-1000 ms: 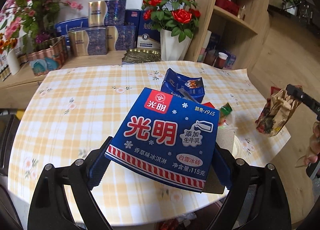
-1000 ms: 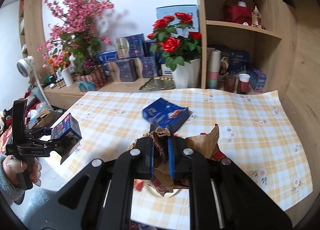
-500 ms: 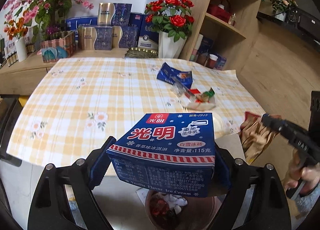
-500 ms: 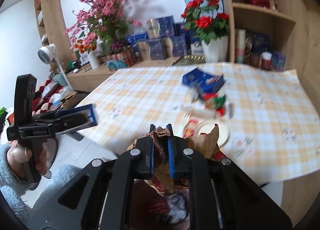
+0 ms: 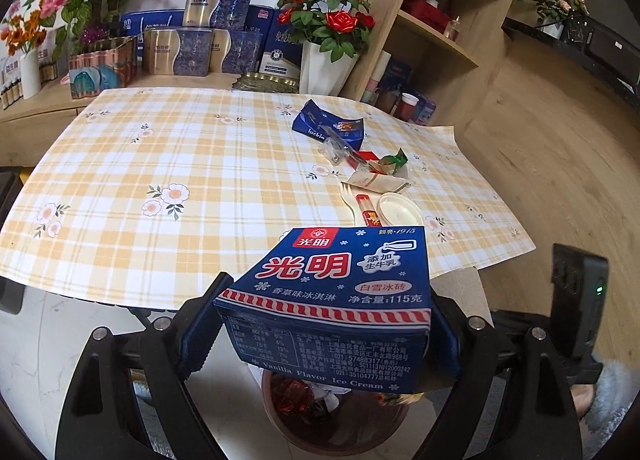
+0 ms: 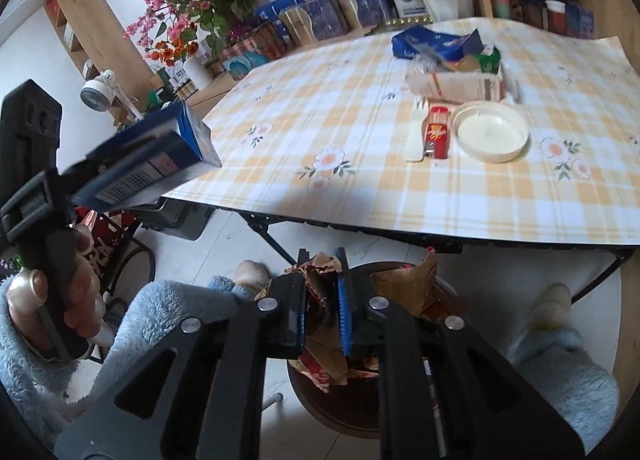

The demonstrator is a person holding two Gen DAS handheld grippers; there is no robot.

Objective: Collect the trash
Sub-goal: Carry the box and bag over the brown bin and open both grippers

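Note:
My left gripper [image 5: 324,312] is shut on a blue ice cream carton [image 5: 340,280], gripped by its two sides and held just past the table's near edge. Below it on the floor stands a brown trash bin [image 5: 340,432] with wrappers inside. In the right wrist view, my right gripper [image 6: 322,284] hangs over the same bin [image 6: 344,408], and its jaws are opening with a crumpled brown wrapper [image 6: 404,284] still between the pads. The carton [image 6: 188,140] shows at the left of that view.
On the checked tablecloth [image 5: 160,164] lie a blue packet [image 5: 328,128], a paper wrapper [image 5: 376,180], a red sachet [image 5: 368,212], a fork and a white lid [image 5: 400,212]. Flowers and boxes line the back. A person's fluffy blue slippers flank the bin.
Both grippers have come back off the table to above the bin. The right one sank low over it with the wrapper; the left one carried the carton past the table's edge.

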